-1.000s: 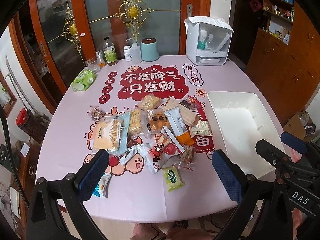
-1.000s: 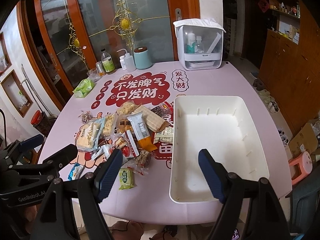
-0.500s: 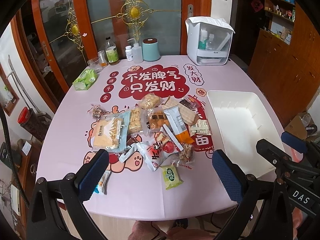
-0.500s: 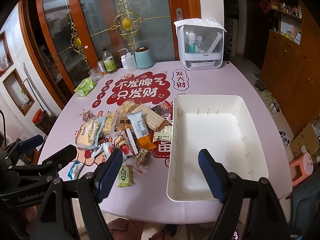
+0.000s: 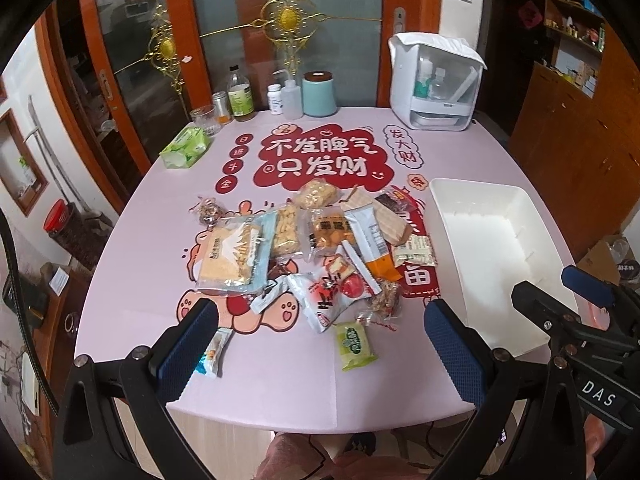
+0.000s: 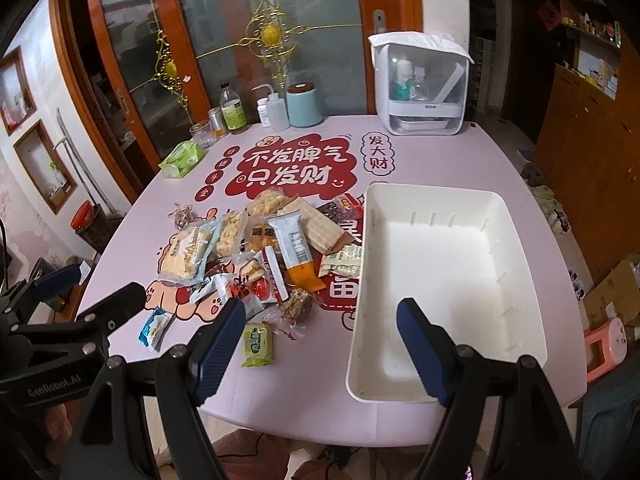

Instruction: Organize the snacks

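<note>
Crinkly plastic snack packets (image 5: 320,256) heaped beside a smooth rectangular white bin (image 6: 436,280) — both grippers' jaws apart, empty.

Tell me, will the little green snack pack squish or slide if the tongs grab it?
The green pack looks like a puffy sealed wrapper, so it would probably squish a little. It is small and likely light. Its shiny film lies flat on the smooth tablecloth, so a push may slide it.

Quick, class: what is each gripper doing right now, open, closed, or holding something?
Left gripper: open, holding nothing.
Right gripper: open, holding nothing.
</note>
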